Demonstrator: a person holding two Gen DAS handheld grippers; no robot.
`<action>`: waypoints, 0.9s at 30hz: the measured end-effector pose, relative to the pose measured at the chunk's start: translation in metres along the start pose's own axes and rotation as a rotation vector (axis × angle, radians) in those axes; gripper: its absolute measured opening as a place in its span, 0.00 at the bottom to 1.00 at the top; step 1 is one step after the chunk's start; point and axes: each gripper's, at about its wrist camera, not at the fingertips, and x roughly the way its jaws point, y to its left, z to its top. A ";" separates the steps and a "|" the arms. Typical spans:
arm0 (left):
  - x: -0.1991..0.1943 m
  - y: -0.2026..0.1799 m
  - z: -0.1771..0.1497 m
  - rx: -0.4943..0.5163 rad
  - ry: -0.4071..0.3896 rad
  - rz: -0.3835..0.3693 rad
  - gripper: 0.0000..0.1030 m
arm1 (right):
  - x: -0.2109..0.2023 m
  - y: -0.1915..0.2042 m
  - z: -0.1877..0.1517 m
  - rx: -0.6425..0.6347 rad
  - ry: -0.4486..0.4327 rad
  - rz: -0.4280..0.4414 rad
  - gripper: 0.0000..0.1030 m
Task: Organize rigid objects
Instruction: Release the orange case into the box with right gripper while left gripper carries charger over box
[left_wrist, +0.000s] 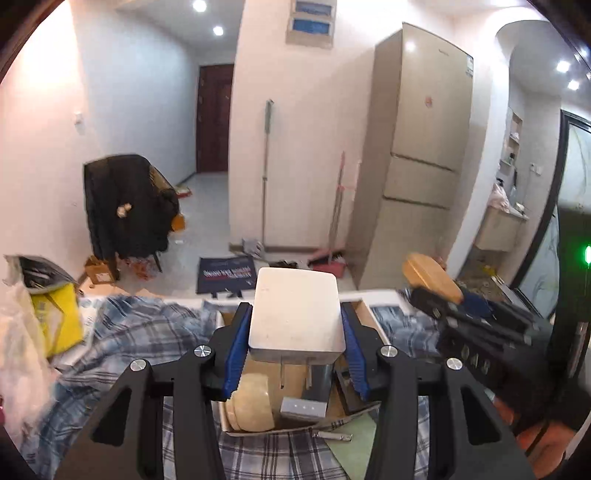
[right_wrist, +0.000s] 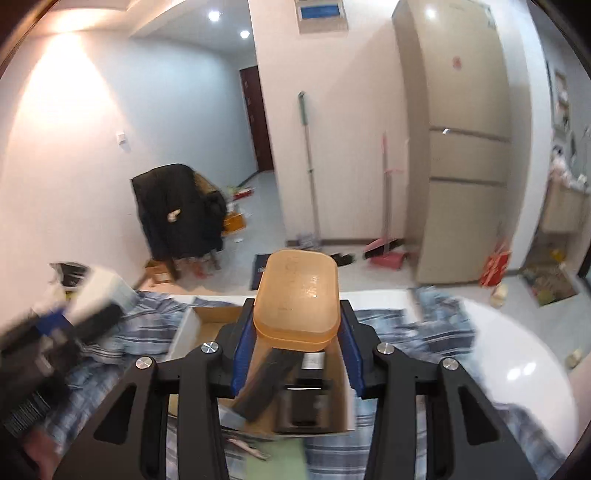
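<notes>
My left gripper (left_wrist: 295, 332) is shut on a white rectangular box (left_wrist: 295, 310) and holds it above an open cardboard box (left_wrist: 365, 314). That cardboard box holds a roll of tape (left_wrist: 253, 402), a small grey device (left_wrist: 303, 408) and dark items. My right gripper (right_wrist: 297, 332) is shut on an orange plastic container (right_wrist: 297, 295), held above the same cardboard box (right_wrist: 201, 319), where black devices (right_wrist: 303, 402) lie. The right gripper with the orange container shows at the right of the left wrist view (left_wrist: 432, 277).
The cardboard box sits on a blue plaid cloth (left_wrist: 140, 325). A yellow bag (left_wrist: 55, 317) lies at the left. A green sheet (left_wrist: 351, 443) and a metal clip (left_wrist: 332, 435) lie near the box front. Beyond are a fridge (left_wrist: 424, 147), mop, dustpan and a draped chair (left_wrist: 125, 206).
</notes>
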 end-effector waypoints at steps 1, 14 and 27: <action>0.009 0.003 -0.005 -0.006 0.018 -0.002 0.48 | 0.007 0.002 -0.002 0.002 0.009 0.001 0.40; 0.073 0.037 -0.037 -0.082 0.134 0.017 0.48 | 0.093 -0.013 -0.056 -0.001 0.265 0.043 0.40; 0.093 0.026 -0.050 -0.046 0.165 0.006 0.48 | 0.109 -0.013 -0.068 0.009 0.305 0.082 0.63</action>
